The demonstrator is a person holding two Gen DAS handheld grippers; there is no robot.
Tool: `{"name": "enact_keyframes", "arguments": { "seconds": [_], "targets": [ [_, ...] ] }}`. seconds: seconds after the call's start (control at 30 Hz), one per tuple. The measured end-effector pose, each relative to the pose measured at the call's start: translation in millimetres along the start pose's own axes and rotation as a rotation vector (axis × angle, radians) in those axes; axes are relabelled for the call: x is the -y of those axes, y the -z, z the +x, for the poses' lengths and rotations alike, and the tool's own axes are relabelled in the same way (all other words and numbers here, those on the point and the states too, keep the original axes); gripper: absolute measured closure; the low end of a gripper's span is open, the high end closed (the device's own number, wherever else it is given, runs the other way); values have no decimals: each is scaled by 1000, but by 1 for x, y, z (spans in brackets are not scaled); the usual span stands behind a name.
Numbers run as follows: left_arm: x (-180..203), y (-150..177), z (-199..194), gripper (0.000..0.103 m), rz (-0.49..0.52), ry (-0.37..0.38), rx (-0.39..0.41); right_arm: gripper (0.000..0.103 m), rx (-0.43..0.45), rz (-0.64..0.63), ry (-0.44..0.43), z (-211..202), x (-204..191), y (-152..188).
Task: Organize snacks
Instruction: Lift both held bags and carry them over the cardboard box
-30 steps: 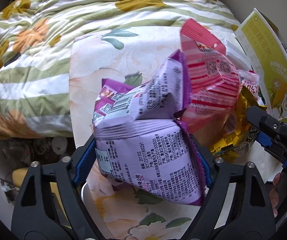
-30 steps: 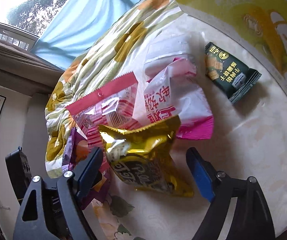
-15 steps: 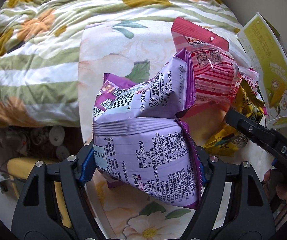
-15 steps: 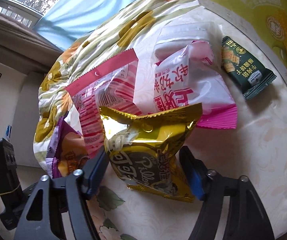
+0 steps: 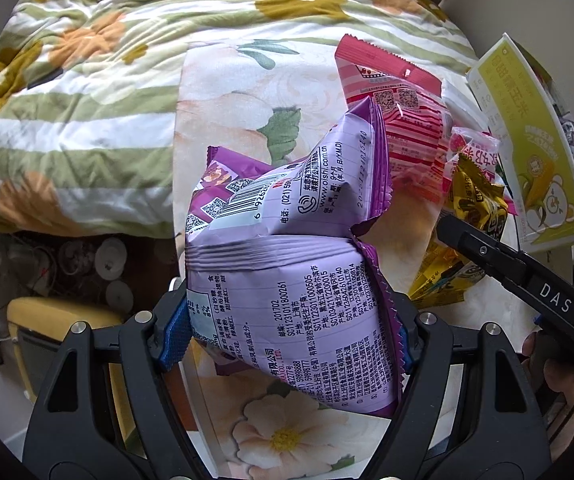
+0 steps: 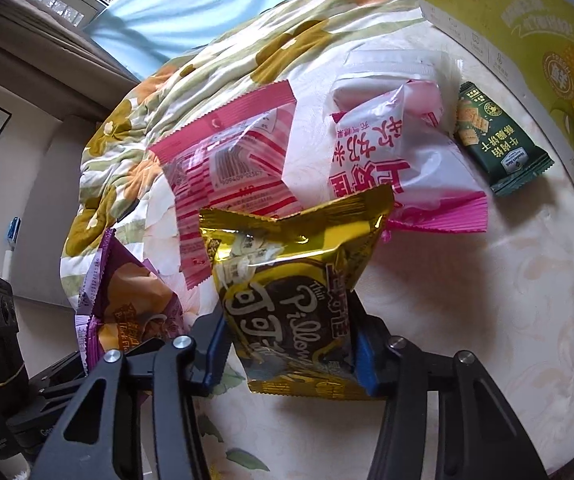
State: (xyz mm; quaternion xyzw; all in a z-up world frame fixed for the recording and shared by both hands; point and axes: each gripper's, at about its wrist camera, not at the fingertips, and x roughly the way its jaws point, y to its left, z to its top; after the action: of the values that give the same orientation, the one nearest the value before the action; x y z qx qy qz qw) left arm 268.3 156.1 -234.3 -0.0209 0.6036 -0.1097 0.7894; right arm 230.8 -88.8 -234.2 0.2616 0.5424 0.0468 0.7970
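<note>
Floral quilt (image 5: 87, 80) behind; cream flower-print worktop (image 6: 507, 300) in front, a yellow-green corn box (image 6: 527, 20) along its far edge.

Left gripper (image 5: 287, 328): jaws part-closed, squeezing the lilac snack bag (image 5: 287, 280) at its lower half, bag raised off the worktop.

Right gripper (image 6: 287, 356): jaws have just been closing, now pinching the gold snack bag (image 6: 299, 280) across its lower body, at the near end of the pile.

Pink-striped packet (image 6: 231, 168), white-and-pink bag (image 6: 399, 160) and a small dark green biscuit pack (image 6: 499, 148) lie loose.

Bags look light, air-puffed, crinkly and slick; likely crushable contents, so grip mid-body gently.
</note>
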Motion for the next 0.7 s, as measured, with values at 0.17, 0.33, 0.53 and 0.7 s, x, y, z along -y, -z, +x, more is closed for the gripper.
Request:
{"name": "enact_keyframes", "arguments": {
  "seconds": [0.17, 0.33, 0.53, 0.7],
  "targets": [
    [5, 7, -28, 29, -4, 14, 47, 56, 23, -49, -10, -21, -8, 3],
    [23, 4, -69, 29, 33, 29, 118, 56, 90, -96, -19, -58, -16, 1],
    [57, -7, -117, 29, 67, 25, 214, 56, 172, -123, -55, -110, -16, -7],
    [95, -23, -144, 29, 68, 46, 292, 56, 252, -165, -72, -157, -8, -21]
  ]
}}
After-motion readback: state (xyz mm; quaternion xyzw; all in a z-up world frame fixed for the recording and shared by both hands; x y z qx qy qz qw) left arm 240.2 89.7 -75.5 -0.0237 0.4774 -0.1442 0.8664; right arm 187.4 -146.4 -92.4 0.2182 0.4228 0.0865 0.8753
